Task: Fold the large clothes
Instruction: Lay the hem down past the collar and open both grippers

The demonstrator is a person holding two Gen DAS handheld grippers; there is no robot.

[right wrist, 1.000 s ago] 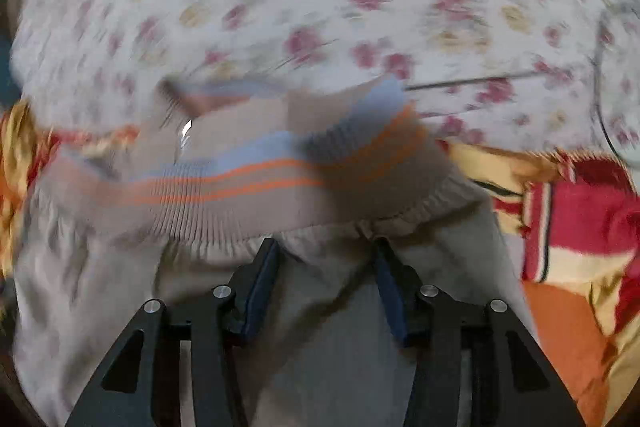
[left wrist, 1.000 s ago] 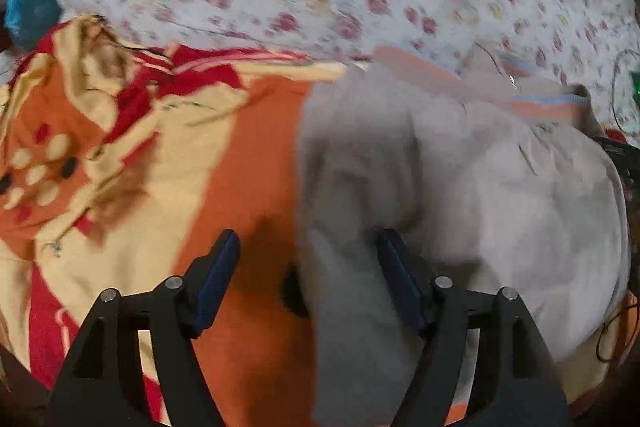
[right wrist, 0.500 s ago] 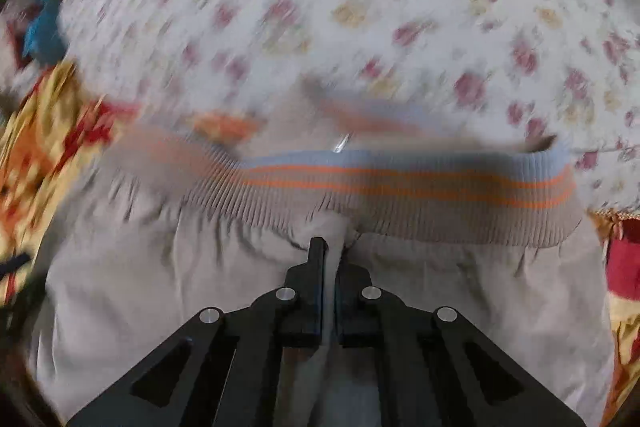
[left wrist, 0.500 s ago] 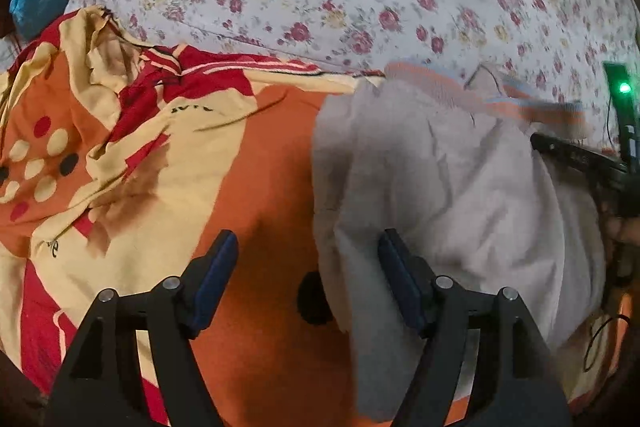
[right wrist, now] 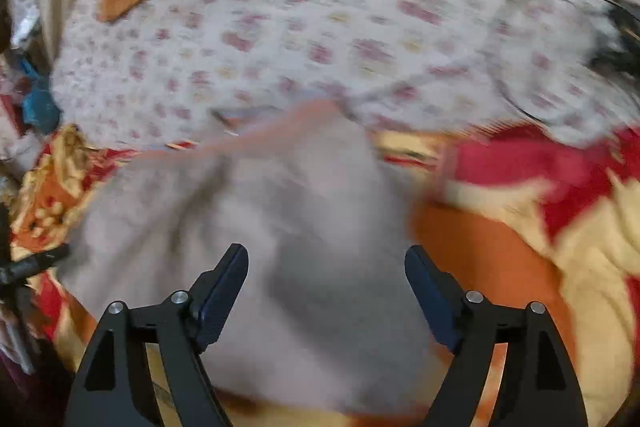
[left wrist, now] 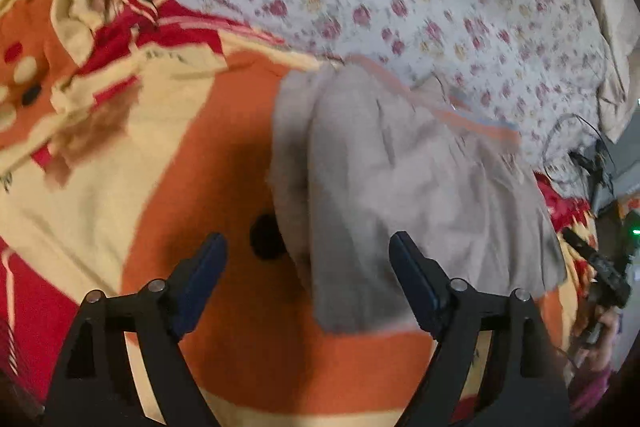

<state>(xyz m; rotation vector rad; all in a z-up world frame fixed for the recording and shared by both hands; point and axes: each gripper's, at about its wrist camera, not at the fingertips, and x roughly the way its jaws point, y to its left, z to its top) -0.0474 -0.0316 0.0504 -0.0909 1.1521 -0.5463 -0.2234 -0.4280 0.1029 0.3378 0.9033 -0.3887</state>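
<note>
Lying folded: one grey garment (left wrist: 400, 187), two blankets (left wrist: 200, 155).

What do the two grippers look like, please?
The left gripper and the right gripper look alike: black angular frames with triangular cut-outs, round silver bolts at the joints, and flat dark blue pads on the inner faces of both fingers.

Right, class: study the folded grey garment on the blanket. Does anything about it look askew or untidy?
Yes. The grey garment lies crooked on the orange blanket: its striped waistband runs diagonally and spills onto the floral sheet, and the cloth is creased, its edges unaligned.
</note>
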